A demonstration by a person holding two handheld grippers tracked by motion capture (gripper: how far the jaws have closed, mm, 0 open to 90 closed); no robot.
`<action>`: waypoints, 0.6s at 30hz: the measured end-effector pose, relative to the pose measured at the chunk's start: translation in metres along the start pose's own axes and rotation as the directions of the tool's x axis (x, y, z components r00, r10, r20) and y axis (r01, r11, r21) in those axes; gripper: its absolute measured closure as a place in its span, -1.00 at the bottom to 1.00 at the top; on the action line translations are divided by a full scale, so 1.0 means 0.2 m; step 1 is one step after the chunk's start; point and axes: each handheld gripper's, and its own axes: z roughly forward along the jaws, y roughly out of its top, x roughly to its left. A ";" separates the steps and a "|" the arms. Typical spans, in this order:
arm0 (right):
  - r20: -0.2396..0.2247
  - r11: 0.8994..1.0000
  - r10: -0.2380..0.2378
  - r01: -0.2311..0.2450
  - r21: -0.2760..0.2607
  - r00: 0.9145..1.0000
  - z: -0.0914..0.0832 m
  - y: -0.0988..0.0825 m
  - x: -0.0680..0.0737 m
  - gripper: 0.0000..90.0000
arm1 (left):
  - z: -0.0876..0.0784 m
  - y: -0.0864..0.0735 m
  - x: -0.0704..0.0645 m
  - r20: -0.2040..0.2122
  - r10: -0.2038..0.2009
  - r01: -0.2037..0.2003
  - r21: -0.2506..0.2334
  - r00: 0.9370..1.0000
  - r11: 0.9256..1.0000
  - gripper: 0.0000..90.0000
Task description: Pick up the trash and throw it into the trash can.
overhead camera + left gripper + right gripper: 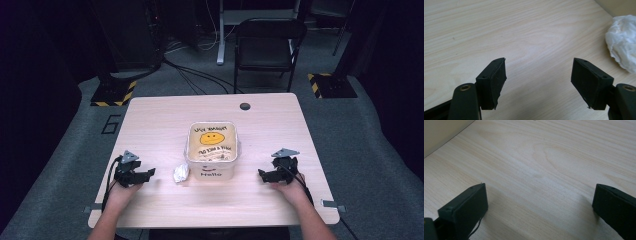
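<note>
A: Table (165, 107): bare wood on every side of the tub (212, 150), which sits at centre; both near corners free.

B: Grippers?

A: Left gripper (537, 80): jaws apart, nothing between them. Right gripper (539, 205): jaws wide, nothing held. 2 units, both low over the wood.

B: Crumpled wrapper (622, 41)?

A: On the wood, touching the tub's left side, near the left gripper, ahead and to its right.

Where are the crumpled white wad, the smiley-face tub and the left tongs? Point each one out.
crumpled white wad (622, 42), left gripper view, on its wrinkled middle.
smiley-face tub (212, 172), high view, on its white front wall.
left tongs (537, 83), left gripper view, midway between the open tips.
</note>
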 end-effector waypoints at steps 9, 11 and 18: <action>0.000 1.000 0.000 0.000 0.000 1.000 0.00 0.00 0.00 -1.00 | -0.02 0.05 -0.07 0.022 0.025 -0.025 -0.019 0.999 1.000 -0.37; 0.000 1.000 0.001 -0.001 0.000 1.000 0.00 0.00 0.00 -1.00 | -0.02 0.06 -0.08 0.031 0.023 -0.022 -0.022 0.999 1.000 -0.37; 0.000 1.000 0.000 0.000 0.000 1.000 0.00 0.00 0.00 -1.00 | -0.02 0.08 -0.11 0.052 0.027 -0.026 -0.025 0.998 0.999 -0.38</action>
